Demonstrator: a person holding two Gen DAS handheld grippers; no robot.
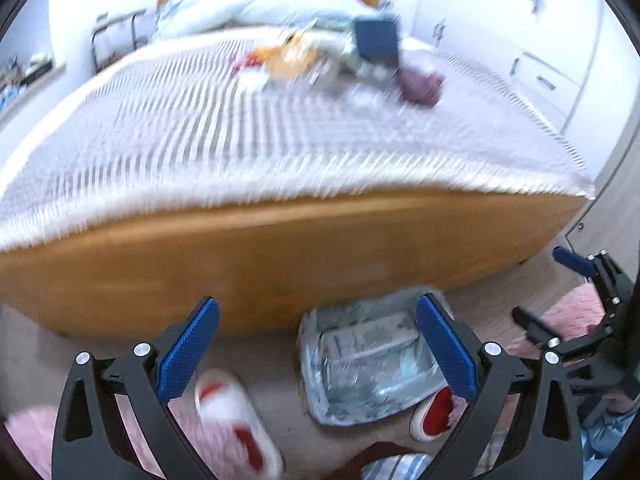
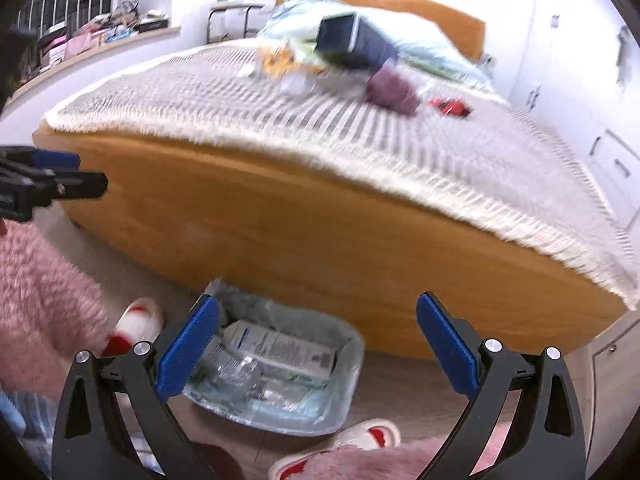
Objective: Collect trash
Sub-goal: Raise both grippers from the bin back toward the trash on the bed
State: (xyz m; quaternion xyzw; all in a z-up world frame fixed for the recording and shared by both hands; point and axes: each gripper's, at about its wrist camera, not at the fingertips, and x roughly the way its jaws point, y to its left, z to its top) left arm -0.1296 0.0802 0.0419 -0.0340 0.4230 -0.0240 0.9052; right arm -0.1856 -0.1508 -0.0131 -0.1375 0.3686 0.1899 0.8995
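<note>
A bin lined with a clear bag (image 1: 372, 360) stands on the floor at the bed's foot; it also shows in the right wrist view (image 2: 280, 376), holding a white carton (image 2: 280, 348) and crumpled clear plastic. Trash lies on the bed: a dark blue box (image 1: 378, 42) (image 2: 352, 42), a purple lump (image 1: 420, 84) (image 2: 390, 90), orange wrappers (image 1: 292, 56) (image 2: 276, 58), a red wrapper (image 2: 450, 106). My left gripper (image 1: 318, 344) is open and empty above the bin. My right gripper (image 2: 318, 346) is open and empty over the bin; it also shows in the left wrist view (image 1: 552, 292).
The wooden bed frame (image 1: 280, 256) runs close in front. White and red slippers (image 1: 236, 420) (image 2: 136, 324) and pink fluffy fabric (image 2: 40, 292) are on the floor around the bin. White cupboards (image 1: 540, 60) stand to the right, a shelf (image 2: 100, 36) to the left.
</note>
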